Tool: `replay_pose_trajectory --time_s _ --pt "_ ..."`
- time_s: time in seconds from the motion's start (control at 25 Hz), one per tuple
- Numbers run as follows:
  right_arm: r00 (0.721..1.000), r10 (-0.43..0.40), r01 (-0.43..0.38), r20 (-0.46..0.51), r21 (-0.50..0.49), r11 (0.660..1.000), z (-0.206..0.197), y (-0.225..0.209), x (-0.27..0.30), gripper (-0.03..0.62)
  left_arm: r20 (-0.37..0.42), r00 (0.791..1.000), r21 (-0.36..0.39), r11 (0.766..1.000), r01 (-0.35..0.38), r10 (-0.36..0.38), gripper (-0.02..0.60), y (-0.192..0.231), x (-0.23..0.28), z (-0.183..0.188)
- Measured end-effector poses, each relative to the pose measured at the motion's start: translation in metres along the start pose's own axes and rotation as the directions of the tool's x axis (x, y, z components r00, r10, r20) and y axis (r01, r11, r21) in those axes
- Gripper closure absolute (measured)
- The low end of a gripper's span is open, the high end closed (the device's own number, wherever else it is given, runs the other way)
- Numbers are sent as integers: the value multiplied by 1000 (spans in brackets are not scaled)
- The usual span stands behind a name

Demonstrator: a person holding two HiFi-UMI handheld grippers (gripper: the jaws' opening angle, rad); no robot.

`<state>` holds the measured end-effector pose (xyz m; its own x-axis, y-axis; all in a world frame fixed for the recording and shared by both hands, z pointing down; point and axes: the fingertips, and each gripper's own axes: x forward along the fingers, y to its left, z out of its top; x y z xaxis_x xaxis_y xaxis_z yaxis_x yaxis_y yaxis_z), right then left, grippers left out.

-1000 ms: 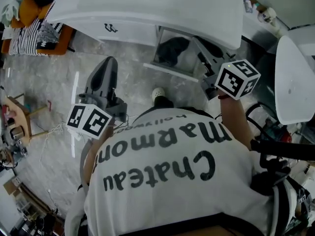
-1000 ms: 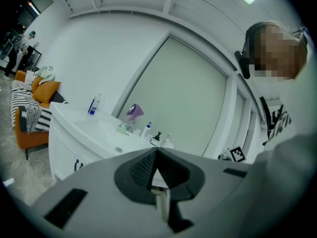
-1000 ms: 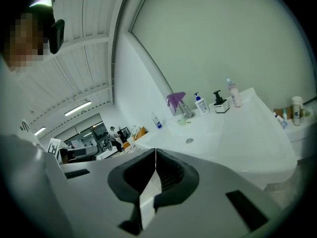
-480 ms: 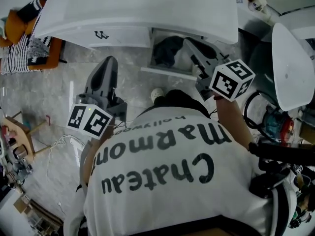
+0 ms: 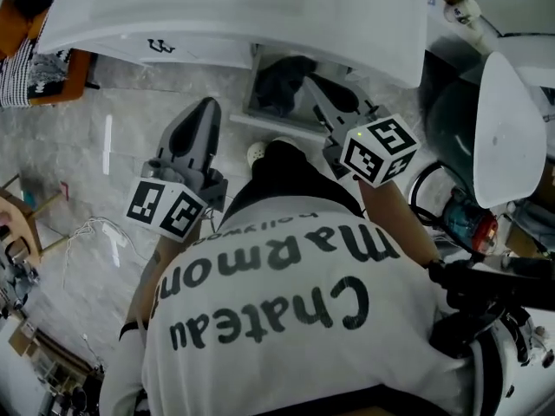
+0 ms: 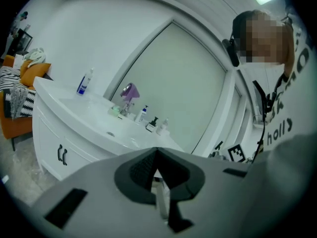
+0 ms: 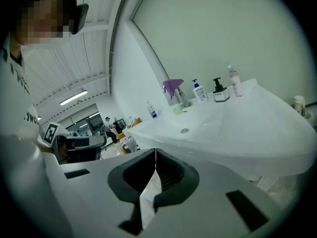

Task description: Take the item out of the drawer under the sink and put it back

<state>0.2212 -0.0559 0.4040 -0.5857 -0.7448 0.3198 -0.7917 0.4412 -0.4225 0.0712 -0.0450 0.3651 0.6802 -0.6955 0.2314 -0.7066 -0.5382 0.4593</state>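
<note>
The item [image 5: 276, 83], a dark heap, lies in the open drawer [image 5: 270, 125] under the sink [image 5: 260, 16]; it looks like soft cloth or a bag, though the view is too dim to be sure, so it is likely light, limp and not fragile. The left gripper [image 6: 157, 151] and right gripper [image 7: 155, 153] are both clenched on nothing; the right one is near the drawer; a pinch on a raised fold at the heap's top seems best.
</note>
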Motion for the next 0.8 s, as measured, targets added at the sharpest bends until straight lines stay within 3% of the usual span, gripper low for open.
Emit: replay_pose_trajectory --time_s 0.16,0.28,0.52,0.8 --pt "998 15 -14 -62 22 1000 -21 -17 14 582 -45 999 15 1000 13 -12 572 -5 20 -18" --pt "992 30 -28 -121 15 999 -38 -27 28 583 -65 998 -16 1000 -15 13 572 -5 30 -36" --pt "978 -21 4 -206 -82 997 -75 -45 48 583 -122 990 -34 997 -68 64 572 0 39 -73" --pt "930 -48 -8 -364 -150 989 -129 -64 63 582 -154 979 -83 986 -147 133 572 6 28 -105"
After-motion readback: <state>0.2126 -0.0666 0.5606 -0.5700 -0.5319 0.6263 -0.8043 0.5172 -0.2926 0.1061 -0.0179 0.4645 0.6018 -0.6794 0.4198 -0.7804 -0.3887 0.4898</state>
